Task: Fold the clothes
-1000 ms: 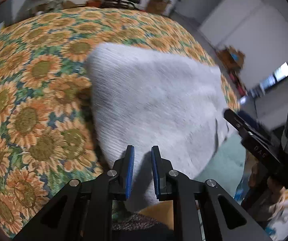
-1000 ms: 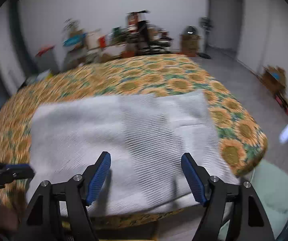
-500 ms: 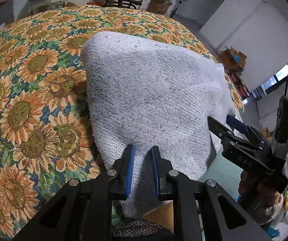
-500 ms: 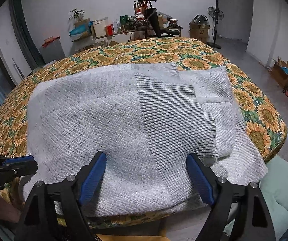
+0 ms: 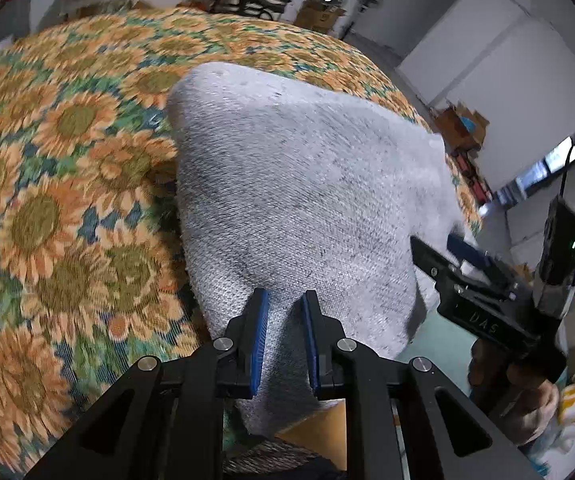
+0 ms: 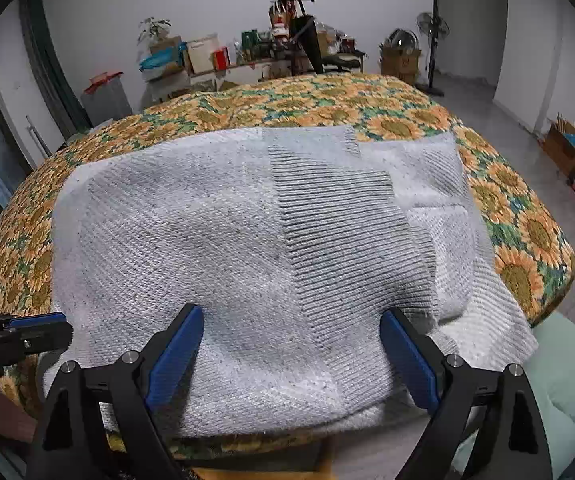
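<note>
Fingers: right gripper [image 6: 291, 354] opening, nothing pinched; left gripper [image 5: 284, 340] narrow, grip unclear. Grey knit sweater [image 6: 247, 260] folded on sunflower bedspread [image 6: 527, 248]. Beyond: cluttered shelves [image 6: 247, 56], standing fan [image 6: 431, 48], boxes.

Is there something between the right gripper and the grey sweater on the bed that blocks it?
Nothing visible does. The right gripper, its jaws opening, hangs directly over the near edge of the grey sweater, which lies on the sunflower bedspread. Only knit shows between the blue pads; they press nothing.
</note>
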{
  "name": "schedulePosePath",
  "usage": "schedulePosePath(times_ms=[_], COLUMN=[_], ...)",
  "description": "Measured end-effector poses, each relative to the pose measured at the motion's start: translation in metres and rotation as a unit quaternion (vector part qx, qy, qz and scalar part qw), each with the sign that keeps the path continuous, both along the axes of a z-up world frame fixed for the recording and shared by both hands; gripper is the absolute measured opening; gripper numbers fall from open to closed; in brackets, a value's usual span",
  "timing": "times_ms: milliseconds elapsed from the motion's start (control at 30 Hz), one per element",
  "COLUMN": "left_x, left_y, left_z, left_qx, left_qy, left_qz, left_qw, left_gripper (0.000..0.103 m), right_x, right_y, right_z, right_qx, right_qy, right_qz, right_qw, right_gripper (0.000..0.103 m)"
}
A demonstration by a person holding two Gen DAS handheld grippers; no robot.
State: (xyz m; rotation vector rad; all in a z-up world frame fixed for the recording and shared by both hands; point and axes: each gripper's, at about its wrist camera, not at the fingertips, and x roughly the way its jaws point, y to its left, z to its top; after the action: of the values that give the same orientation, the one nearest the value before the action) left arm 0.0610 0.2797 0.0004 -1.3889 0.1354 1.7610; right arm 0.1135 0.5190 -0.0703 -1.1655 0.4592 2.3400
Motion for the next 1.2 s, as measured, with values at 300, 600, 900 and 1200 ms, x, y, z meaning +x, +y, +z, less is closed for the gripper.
schedulePosePath(times_ms=[300,600,900,1200], left_x=[-0.021,-0.067,-0.111,-0.108], left_y=[0.017,0.079,0.064,0.063], left_z=[0.063,0.017,-0.019,-0.02], left_qx=[0.056,-0.114,-0.055,-0.034], left_qy=[0.083,0.11,-0.052,-0.029], left_qz=[0.002,0.008,-0.004,0.015], left_qw=[0.995,0.9874,0.9971,0.9989], left_gripper=[0.019,0.067,0.086,0.087], right_x=[-0.001,-0.091,-0.094,-0.083], right_y=[-0.001,0.027,0.066,0.061], right_z=[0.054,0.016,-0.001,0.002], right_qx=[0.057,0.053,-0.058,-0.053], right_qy=[0.049,-0.031,-0.018,0.003], right_qz=[0.019,0.073,0.098,0.065], right_qw=[0.997,0.995,0.993,0.996], right_gripper=[0.087,0.1,0.103,0.103])
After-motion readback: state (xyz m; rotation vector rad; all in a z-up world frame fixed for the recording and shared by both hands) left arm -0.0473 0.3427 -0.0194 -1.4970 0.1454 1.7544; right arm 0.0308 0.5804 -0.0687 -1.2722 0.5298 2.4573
